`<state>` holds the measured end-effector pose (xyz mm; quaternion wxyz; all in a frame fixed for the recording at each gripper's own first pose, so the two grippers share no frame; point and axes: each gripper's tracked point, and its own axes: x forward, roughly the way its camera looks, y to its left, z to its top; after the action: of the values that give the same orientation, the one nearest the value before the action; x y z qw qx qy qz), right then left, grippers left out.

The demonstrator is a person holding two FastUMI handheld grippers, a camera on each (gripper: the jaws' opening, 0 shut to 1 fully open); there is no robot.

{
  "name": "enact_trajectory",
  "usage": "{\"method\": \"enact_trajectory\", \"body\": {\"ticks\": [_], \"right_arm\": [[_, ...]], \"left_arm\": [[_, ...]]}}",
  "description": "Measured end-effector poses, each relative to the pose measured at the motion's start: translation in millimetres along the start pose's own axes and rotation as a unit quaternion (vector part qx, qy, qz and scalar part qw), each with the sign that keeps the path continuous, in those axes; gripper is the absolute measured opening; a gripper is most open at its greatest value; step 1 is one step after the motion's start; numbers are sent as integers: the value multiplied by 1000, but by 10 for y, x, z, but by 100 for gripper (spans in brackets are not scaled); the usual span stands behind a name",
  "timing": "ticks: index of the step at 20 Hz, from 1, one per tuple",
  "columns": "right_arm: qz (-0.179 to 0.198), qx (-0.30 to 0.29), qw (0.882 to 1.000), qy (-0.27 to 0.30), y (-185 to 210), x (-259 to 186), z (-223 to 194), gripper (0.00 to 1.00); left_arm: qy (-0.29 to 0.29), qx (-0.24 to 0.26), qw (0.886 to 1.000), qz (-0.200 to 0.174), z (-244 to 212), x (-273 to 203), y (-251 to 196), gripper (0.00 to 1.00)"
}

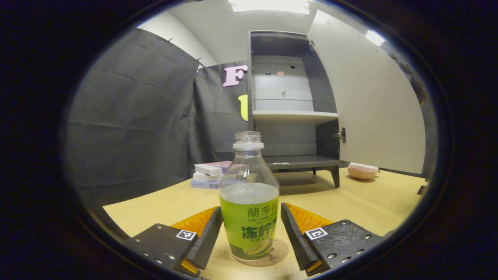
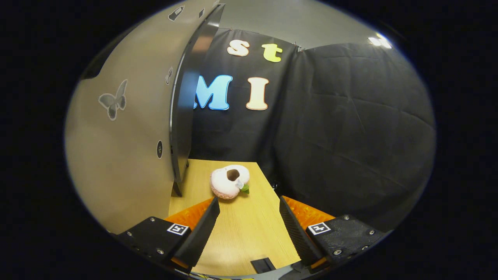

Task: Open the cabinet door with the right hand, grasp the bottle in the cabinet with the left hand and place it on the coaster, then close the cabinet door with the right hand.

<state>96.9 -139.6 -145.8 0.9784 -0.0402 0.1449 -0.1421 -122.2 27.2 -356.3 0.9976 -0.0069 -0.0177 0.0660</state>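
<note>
Left gripper [image 1: 251,233]: seen at the bottom of the left gripper view; its fingers are spread to either side of the bottle, with a thin gap visible on each side, so no pressure on it is shown.
Bottle [image 1: 249,202]: stood upright between those fingers, uncapped, partly filled with clear liquid, wrapped in a green label.
Coaster [image 1: 281,251]: a round brown disc lying on the table directly under the bottle; its edge is seen to the right of the bottle's base.
Table [image 1: 365,202]: a light wooden top on which the coaster, the cabinet and the other things are set.
Boxes [image 1: 210,175]: a small stack of flat boxes is seen on the table behind the bottle, to its left.
Cabinet [image 1: 291,112]: placed farther back on short legs; a dark interior with one pale shelf is shown.
Cabinet door [image 1: 365,97]: swung fully open to the right, its pale inner face turned towards the camera.
Pink object [image 1: 362,171]: a rounded pink thing lying on the table beside the foot of the door.
Right gripper [image 2: 249,229]: seen in the right gripper view with its fingers wide apart over bare table, nothing held between them.
Far side: the door's outer face is seen at the left, with the pink object beyond the fingers.
</note>
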Motion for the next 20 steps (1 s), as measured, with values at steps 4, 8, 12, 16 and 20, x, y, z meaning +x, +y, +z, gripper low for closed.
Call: {"method": "enact_trajectory", "body": {"ticks": [4, 8, 12, 16, 20], "right_arm": [[4, -1, 1000, 5, -36, -5, -82, 95], [8, 15, 1000, 19, -60, 30, -163, 95], [16, 17, 1000, 18, -48, 30, -166, 95], [33, 38, 999, 4, -3, 17, -50, 95], [51, 80, 996, -4, 30, 4, 88, 95]], "left_arm": [[-10, 13, 1000, -1, 155, -44, -6, 85], [-4, 2, 1000, 6, 270, -27, 74, 85], [-19, 13, 1000, 8, 693, -43, 95, 85], [-44, 31, 999, 0, 1223, -70, 62, 85], [-39, 27, 999, -20, 1644, -79, -69, 89]]}}
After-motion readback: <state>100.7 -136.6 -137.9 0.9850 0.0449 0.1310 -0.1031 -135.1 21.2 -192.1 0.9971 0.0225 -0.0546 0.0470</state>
